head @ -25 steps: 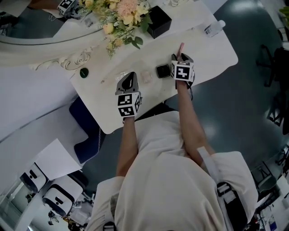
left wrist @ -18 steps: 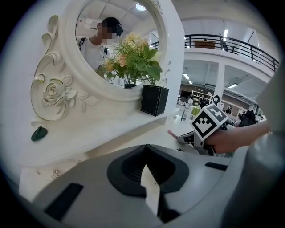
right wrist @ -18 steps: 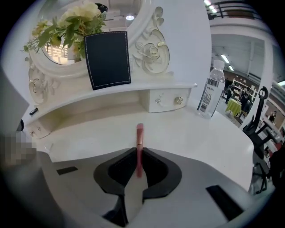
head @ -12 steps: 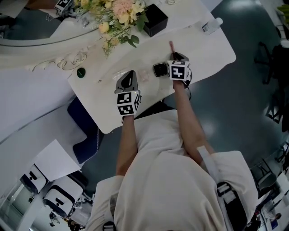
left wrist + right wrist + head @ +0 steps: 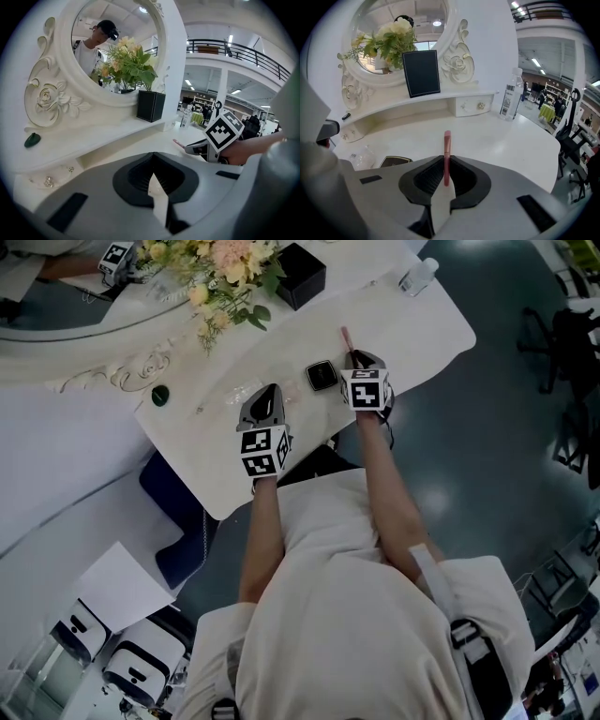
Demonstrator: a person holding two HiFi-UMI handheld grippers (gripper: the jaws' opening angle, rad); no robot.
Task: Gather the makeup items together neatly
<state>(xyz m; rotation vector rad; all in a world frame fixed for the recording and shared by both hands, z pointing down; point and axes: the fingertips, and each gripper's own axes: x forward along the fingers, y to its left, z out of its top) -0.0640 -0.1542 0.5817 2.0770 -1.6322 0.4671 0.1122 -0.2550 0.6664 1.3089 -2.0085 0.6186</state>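
Slim pink cosmetic stick point(image 5: 447, 140) sits pinched at its near end between the pads of the right claw point(image 5: 446, 171). Its far end points straight ahead of the jaws over the white dressing table point(image 5: 511, 140), and I cannot tell whether it has left the surface. The step in hand looks like picking up this stray item. The dark square gold-edged compact point(image 5: 396, 161) lies just left of that claw, with crinkled clear plastic packets point(image 5: 363, 158) further left, ahead of the left claw point(image 5: 153, 176). The left claw is pressed together on nothing. The next move likely calls for carrying the stick leftward and laying it just beside the compact, in line with its edge, without nudging it
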